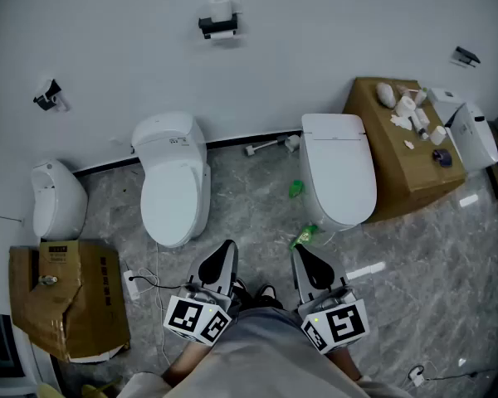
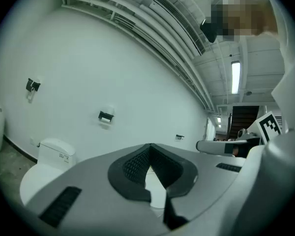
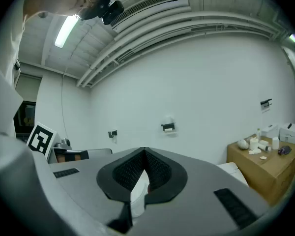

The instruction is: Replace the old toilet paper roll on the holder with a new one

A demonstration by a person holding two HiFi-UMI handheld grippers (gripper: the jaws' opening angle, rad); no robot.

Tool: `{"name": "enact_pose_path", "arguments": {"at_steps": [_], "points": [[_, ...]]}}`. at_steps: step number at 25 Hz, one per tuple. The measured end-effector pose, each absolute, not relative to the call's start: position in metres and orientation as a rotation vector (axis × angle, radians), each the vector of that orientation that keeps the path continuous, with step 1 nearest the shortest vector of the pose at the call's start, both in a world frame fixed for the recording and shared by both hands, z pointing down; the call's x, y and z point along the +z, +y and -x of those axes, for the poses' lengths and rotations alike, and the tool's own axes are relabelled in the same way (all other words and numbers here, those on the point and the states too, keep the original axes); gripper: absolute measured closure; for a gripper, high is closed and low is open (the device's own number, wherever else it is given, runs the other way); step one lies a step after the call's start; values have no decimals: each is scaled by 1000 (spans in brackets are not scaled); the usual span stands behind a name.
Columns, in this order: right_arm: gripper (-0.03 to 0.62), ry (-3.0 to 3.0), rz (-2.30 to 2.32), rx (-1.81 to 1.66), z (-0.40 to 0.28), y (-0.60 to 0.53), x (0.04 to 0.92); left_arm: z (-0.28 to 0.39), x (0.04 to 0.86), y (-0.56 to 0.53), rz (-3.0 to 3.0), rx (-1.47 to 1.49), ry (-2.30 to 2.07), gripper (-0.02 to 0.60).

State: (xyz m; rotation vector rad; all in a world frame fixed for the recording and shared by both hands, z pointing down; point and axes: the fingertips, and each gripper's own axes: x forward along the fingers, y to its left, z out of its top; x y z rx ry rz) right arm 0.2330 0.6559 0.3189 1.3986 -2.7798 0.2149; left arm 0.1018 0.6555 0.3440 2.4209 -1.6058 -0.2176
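A white wall (image 1: 315, 40) carries the black wall-mounted toilet paper holder (image 1: 217, 25), which sits high on it and bears a white paper roll (image 1: 222, 34) in its bracket. Another white roll-like shape stands on top of the holder. A grey marbled floor (image 1: 432, 305) spreads out below the holder.

Well to the holder's lower right stands a tall brown cardboard box (image 1: 419, 185). Its top is strewn with small white items (image 1: 407, 110), some of them roll-shaped. Far to the holder's lower left lies a torn brown cardboard carton (image 1: 75, 305).

Almost straight beneath the holder is a white toilet with a cistern (image 1: 174, 181). A white tankless toilet with its lid closed (image 1: 339, 168) stands below the holder and to its right, against the tall box.

The left gripper (image 1: 220, 259) and the right gripper (image 1: 309, 264) are held level side by side, far beneath the holder and well apart from it. In the left gripper view the left gripper's dark ribbed pads (image 2: 132, 163) meet at the tip, clenched on nothing. In the right gripper view the right gripper's pads (image 3: 125, 173) are likewise pressed together and empty.

Two small green scraps (image 1: 296, 188) lie on the floor below the holder, beside the tankless toilet.
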Motion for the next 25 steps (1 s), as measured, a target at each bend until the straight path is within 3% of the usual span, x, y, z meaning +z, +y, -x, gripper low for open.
{"name": "enact_pose_path", "arguments": {"at_steps": [25], "points": [[580, -2755, -1293, 264, -192, 608, 328, -74, 349, 608, -2379, -177, -1608, 586]]}}
